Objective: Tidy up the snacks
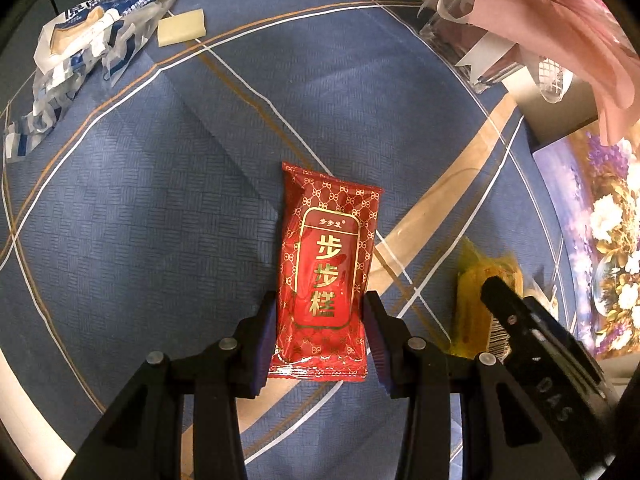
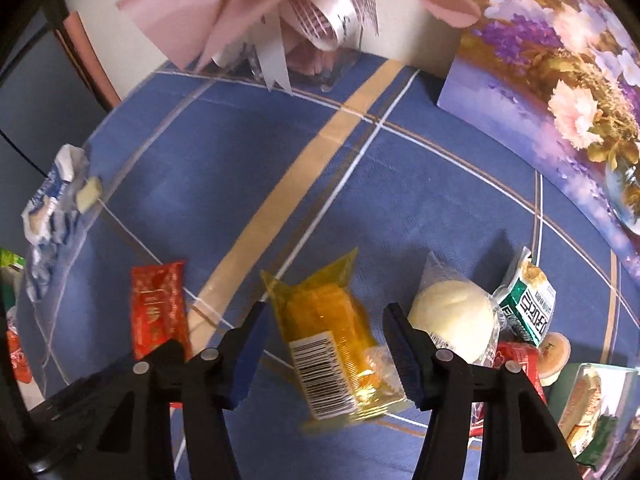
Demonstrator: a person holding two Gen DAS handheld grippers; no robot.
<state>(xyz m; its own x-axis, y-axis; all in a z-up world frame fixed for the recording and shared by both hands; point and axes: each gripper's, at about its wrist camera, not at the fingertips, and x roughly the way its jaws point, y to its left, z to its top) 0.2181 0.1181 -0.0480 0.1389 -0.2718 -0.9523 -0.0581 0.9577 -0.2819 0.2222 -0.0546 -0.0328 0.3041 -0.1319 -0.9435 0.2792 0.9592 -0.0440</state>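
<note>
A red snack packet (image 1: 326,276) with gold Chinese lettering lies between the fingers of my left gripper (image 1: 320,334), whose jaws press its two long sides. The same red packet (image 2: 158,308) shows at the left in the right wrist view. A yellow-orange wrapped snack (image 2: 334,346) with a barcode lies between the open fingers of my right gripper (image 2: 324,346), which do not touch it. It also shows in the left wrist view (image 1: 474,292), beside the right gripper's black body (image 1: 540,336).
A blue cloth (image 1: 160,220) with tan and white stripes covers the table. A torn white-blue wrapper (image 1: 80,44) and a pale bar (image 1: 182,28) lie at the far left. A white bun (image 2: 452,320), a green packet (image 2: 528,304) and other snacks lie to the right. A floral box (image 2: 560,80) and pink wrapping (image 2: 256,4) stand at the back.
</note>
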